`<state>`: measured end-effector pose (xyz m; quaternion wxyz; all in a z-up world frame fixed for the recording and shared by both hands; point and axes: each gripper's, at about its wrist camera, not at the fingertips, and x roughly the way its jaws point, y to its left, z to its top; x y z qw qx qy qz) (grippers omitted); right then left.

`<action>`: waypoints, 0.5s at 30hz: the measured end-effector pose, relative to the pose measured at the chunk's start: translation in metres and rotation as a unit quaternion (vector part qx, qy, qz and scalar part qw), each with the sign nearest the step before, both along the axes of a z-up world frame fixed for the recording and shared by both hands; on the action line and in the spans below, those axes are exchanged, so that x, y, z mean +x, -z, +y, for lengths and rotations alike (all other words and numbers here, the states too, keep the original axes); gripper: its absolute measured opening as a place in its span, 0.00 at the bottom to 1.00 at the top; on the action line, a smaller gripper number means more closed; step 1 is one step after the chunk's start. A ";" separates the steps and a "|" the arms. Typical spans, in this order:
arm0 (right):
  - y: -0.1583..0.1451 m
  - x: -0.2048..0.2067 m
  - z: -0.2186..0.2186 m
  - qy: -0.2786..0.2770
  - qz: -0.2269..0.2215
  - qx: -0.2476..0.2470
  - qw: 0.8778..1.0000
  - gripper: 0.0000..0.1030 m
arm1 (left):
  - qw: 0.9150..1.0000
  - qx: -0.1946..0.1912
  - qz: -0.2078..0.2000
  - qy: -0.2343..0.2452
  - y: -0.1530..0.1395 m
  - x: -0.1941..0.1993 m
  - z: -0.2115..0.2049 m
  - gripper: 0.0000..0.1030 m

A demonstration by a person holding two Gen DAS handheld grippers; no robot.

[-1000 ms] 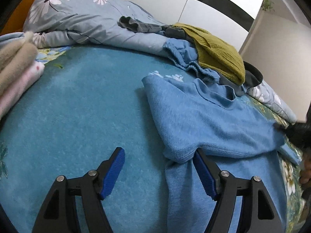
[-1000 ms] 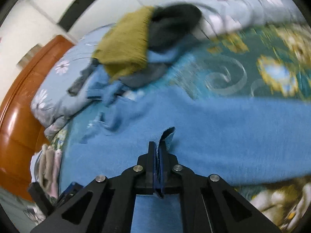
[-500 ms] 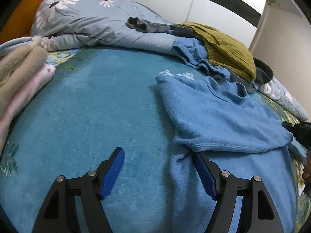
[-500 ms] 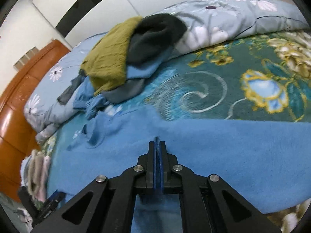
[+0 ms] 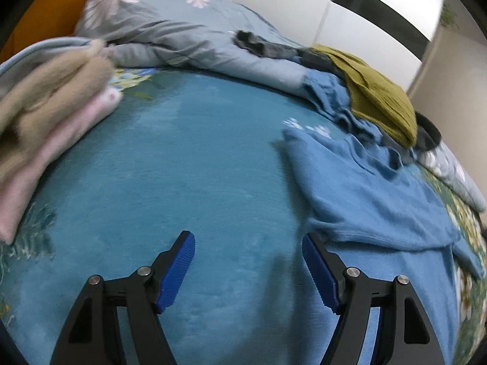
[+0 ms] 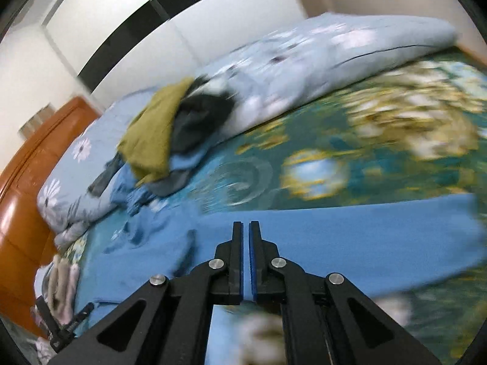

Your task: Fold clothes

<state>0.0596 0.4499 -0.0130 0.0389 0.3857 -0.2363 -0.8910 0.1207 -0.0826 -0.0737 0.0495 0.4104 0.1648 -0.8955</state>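
Note:
A blue sweater (image 5: 374, 200) lies spread on the teal bed cover (image 5: 188, 164), one sleeve folded across its body. It also shows in the right wrist view (image 6: 350, 231). My left gripper (image 5: 248, 251) is open and empty, low over the cover just left of the sweater's folded edge. My right gripper (image 6: 246, 228) has its jaws almost together with a thin gap, and nothing shows between them. It hovers over the sweater's far side. The right wrist view is blurred.
A stack of folded beige and pink clothes (image 5: 51, 127) lies at the left. A pile of unfolded clothes with an olive garment (image 5: 377, 103) rests on the floral duvet (image 5: 170, 33) at the back. An orange wooden headboard (image 6: 18, 200) stands behind.
My right gripper let go of the sweater sleeve, laid it across the body and lifted away. My left gripper drew back to the left, off the sweater's edge.

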 end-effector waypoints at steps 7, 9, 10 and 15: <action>0.028 0.080 0.123 0.176 -0.048 -0.057 0.982 0.34 | 0.999 0.032 0.028 -0.001 -0.008 0.006 -0.008 0.76; 0.042 0.086 0.135 0.197 -0.049 -0.105 0.974 0.34 | 0.998 0.039 0.044 0.010 -0.013 0.009 -0.005 0.78; 0.049 0.086 0.138 0.204 -0.049 -0.126 0.970 0.34 | 0.998 0.042 0.051 0.016 -0.015 0.011 -0.003 0.78; 0.064 0.072 0.139 0.240 -0.038 -0.165 0.956 0.34 | 0.995 0.049 0.076 0.037 -0.026 0.018 0.003 0.80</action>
